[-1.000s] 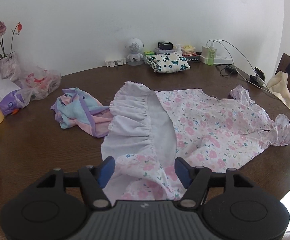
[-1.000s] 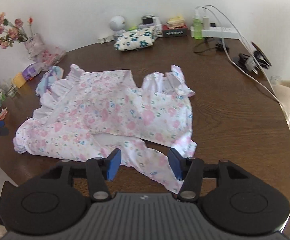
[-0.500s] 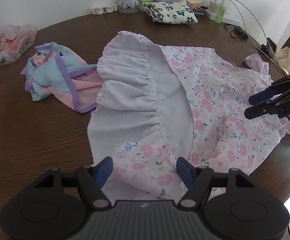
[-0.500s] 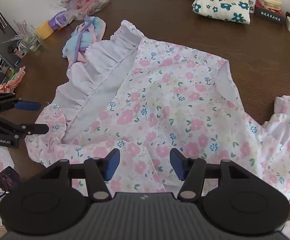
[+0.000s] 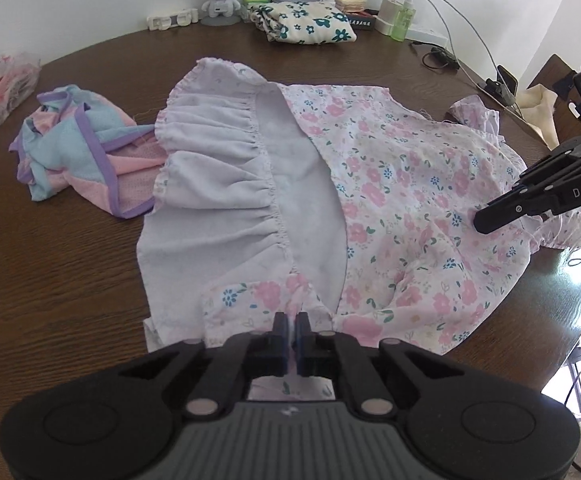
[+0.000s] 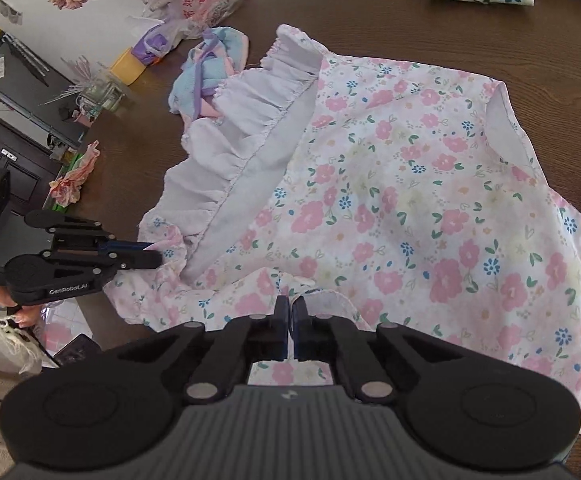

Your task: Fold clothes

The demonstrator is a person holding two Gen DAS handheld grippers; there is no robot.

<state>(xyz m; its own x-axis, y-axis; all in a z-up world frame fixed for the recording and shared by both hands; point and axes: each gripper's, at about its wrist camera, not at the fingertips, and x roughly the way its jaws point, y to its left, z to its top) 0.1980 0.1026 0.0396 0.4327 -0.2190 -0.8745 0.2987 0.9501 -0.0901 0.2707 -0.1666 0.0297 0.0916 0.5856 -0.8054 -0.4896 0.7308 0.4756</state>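
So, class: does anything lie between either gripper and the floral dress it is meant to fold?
No. The left gripper and the right gripper are each shut on the floral dress at its near edge.

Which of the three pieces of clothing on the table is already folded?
The cream one with dark teal flowers, at the far edge by the wall. It sits as a neat stack, while the pink floral dress is spread out and the pastel garment is crumpled.
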